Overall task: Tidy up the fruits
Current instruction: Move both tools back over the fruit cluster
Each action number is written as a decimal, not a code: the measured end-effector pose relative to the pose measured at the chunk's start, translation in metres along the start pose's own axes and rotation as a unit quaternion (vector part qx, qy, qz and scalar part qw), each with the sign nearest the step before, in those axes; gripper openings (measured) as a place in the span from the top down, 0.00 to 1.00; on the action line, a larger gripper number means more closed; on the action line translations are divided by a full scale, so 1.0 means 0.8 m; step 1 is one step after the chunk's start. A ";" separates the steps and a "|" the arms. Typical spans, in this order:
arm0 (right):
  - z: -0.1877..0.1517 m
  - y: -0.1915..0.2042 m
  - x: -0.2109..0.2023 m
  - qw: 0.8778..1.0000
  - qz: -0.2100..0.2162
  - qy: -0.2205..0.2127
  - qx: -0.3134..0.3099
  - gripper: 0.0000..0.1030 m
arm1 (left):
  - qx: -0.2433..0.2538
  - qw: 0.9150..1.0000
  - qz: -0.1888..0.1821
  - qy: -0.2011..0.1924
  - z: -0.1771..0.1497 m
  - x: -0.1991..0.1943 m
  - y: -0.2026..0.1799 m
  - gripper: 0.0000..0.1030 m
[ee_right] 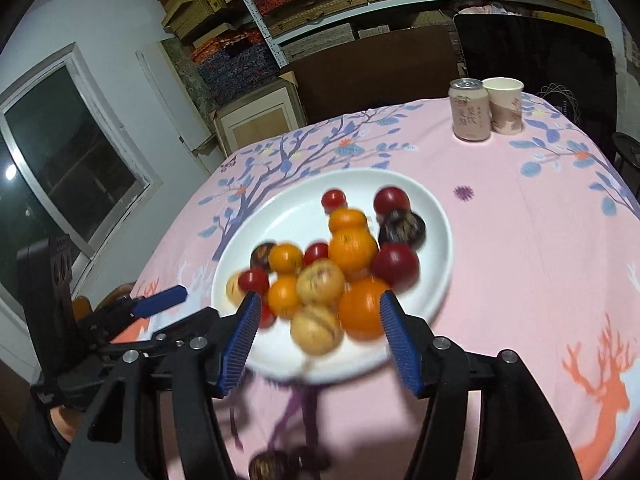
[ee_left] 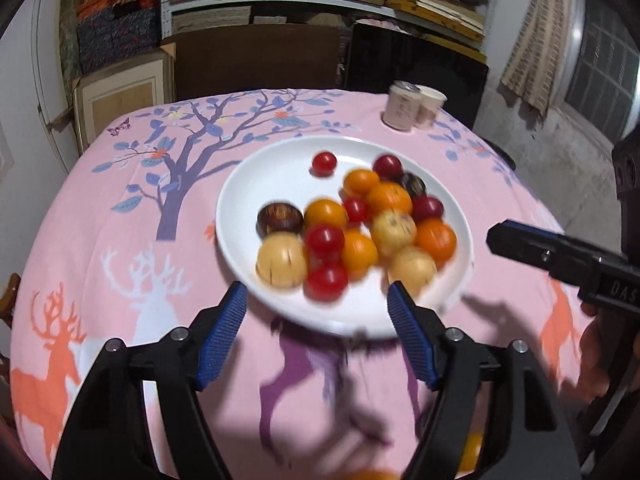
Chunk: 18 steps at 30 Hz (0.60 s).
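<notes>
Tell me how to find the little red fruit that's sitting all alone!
Look at the big white plate in the middle of the pink tablecloth. Most fruit is heaped together, but near the plate's far side sits one small red fruit, touching none of the others.

A home storeroom doubling as a dining spot: beyond the tongs, metal shelving stacked with woven boxes stands behind a surface under a pink deer-print tablecloth.

White plate, pink deer-print tablecloth.
</notes>
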State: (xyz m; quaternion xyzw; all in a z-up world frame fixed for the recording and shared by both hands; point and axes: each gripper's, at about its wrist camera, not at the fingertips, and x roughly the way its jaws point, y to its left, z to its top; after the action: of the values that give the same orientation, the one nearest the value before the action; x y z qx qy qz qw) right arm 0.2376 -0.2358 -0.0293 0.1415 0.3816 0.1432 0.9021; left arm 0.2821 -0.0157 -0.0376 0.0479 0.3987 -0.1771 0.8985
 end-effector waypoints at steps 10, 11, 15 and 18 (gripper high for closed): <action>-0.131 0.002 -0.096 0.999 -0.026 -0.034 -0.001 0.34 | 0.105 0.994 0.009 0.020 -0.175 -0.103 -0.068 0.25; -0.137 0.002 -0.098 0.999 -0.025 -0.032 0.001 0.34 | 0.106 0.994 0.017 0.019 -0.185 -0.104 -0.071 0.25; -0.156 0.009 -0.100 1.000 -0.026 -0.018 -0.002 0.34 | 0.084 0.996 0.027 0.033 -0.206 -0.095 -0.075 0.27; -0.170 0.019 -0.105 0.999 -0.027 -0.012 -0.012 0.34 | 0.071 0.997 0.026 0.035 -0.208 -0.087 -0.077 0.46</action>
State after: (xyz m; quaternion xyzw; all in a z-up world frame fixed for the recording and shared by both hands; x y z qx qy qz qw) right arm 0.0804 -0.2328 -0.0603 0.1219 0.3728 0.1220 0.9117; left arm 0.1007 -0.0159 -0.0959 0.1280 0.4150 -0.1797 0.8827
